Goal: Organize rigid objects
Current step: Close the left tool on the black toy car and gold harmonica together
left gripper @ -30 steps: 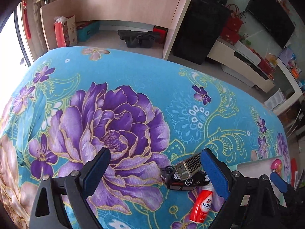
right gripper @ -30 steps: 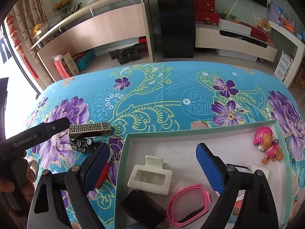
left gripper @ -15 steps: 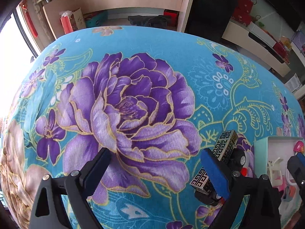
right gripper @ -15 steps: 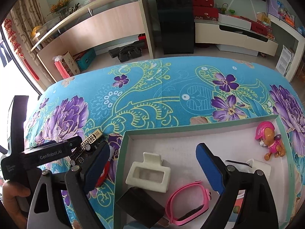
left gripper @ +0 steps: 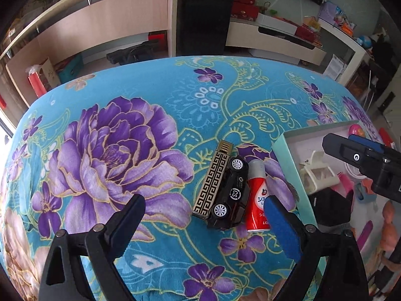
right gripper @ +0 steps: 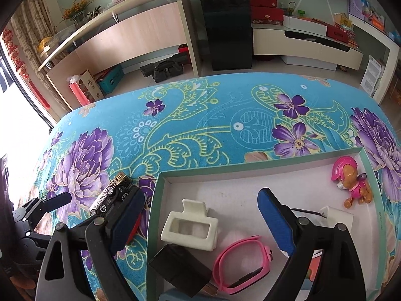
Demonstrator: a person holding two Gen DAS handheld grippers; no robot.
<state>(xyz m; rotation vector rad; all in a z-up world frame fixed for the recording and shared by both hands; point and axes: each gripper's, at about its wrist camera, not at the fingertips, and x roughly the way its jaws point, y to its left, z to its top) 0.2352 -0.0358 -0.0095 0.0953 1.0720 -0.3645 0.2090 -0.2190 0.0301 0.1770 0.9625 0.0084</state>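
My left gripper (left gripper: 204, 223) hangs wide open and empty above the floral cloth (left gripper: 150, 95). Just ahead lie a patterned lighter (left gripper: 213, 180), a black toy car (left gripper: 229, 194) and a red tube (left gripper: 257, 200), touching side by side. My right gripper (right gripper: 200, 215), likewise spread and empty, hovers over the tray (right gripper: 250, 166) holding a white clip (right gripper: 189, 228) and pink watch (right gripper: 241, 258).

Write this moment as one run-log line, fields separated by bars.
left gripper open, above cloth | right gripper open, over tray | toy car, red bottle outside tray
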